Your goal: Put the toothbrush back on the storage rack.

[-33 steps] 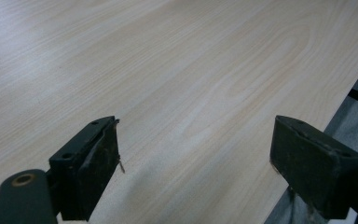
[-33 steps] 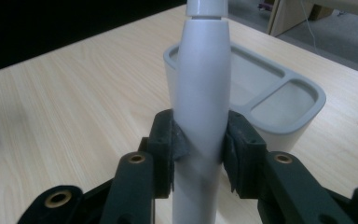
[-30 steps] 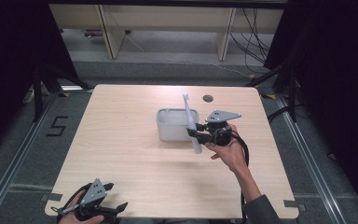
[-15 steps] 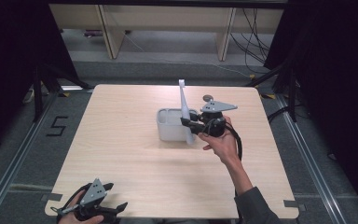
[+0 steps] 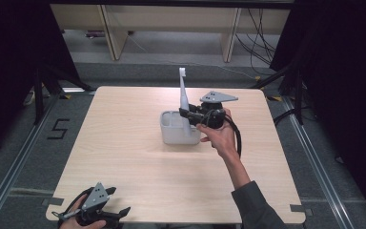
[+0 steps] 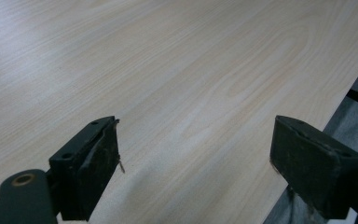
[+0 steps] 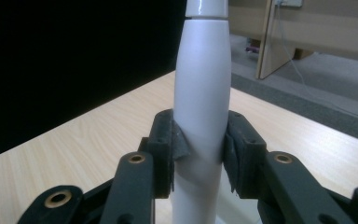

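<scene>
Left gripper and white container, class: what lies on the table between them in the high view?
Nothing: the high view shows only bare table between the left gripper and the white container.

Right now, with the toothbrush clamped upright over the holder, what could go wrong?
The right gripper pinches the smooth, rounded toothbrush handle low down, so it may slip or pivot. Its lower end sits at the rim of the white holder; a snag could tip that. The left gripper rests open, too far to steady anything.
</scene>
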